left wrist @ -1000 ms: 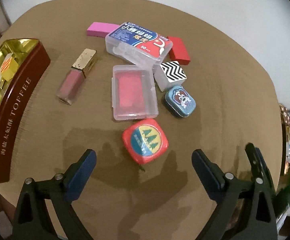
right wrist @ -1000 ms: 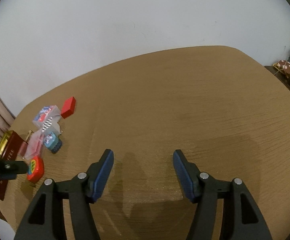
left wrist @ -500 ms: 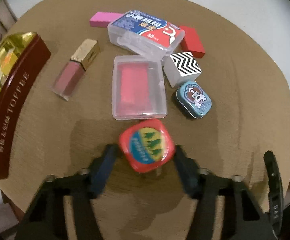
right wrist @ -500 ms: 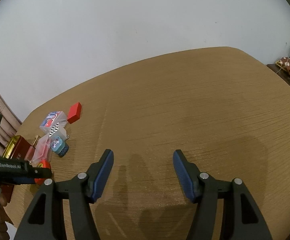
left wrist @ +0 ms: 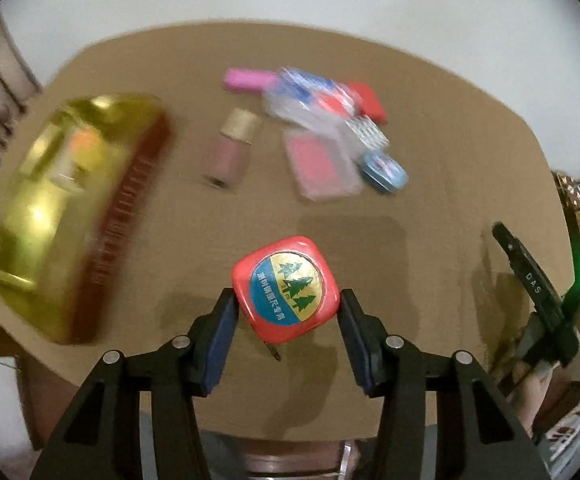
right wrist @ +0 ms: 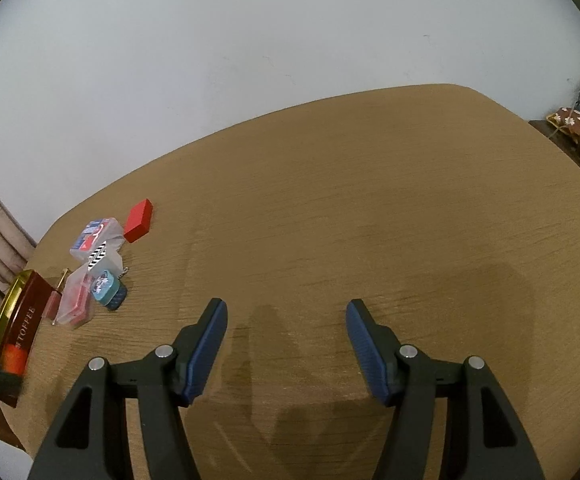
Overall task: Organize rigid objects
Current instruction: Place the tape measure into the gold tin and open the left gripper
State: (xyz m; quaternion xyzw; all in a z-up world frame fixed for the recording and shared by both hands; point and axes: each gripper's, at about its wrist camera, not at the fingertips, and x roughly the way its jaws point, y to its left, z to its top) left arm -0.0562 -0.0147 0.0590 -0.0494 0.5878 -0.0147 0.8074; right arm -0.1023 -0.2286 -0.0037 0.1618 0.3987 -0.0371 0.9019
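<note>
the left tool (left wrist: 286, 316) has its blue pads closed on the red rounded-square tin with the green tree emblem (left wrist: 285, 285), pinching its two side edges; the tin appears lifted just clear of the brown wooden counter (left wrist: 430, 208), though the blur makes that hard to confirm. the right tool (right wrist: 286, 344) hangs wide apart with nothing between its pads, over bare counter well away from the tin.

the step in hand looks like carrying the tin to the long gold-lined toffee tin with dark red walls (left wrist: 50, 216), which lies to the left of the red tin. to do it well, keep the grip square on the smooth sides so the tin cannot twist, clear the red wall before lowering, and let go only once it rests flat inside.

the toffee tin already holds something small with an orange patch; blur hides what it is. beyond the red tin lie a pink bottle with a gold cap (left wrist: 230, 148), a clear plastic case with a red insert (left wrist: 322, 164) and a small blue tin (left wrist: 384, 168).
</note>
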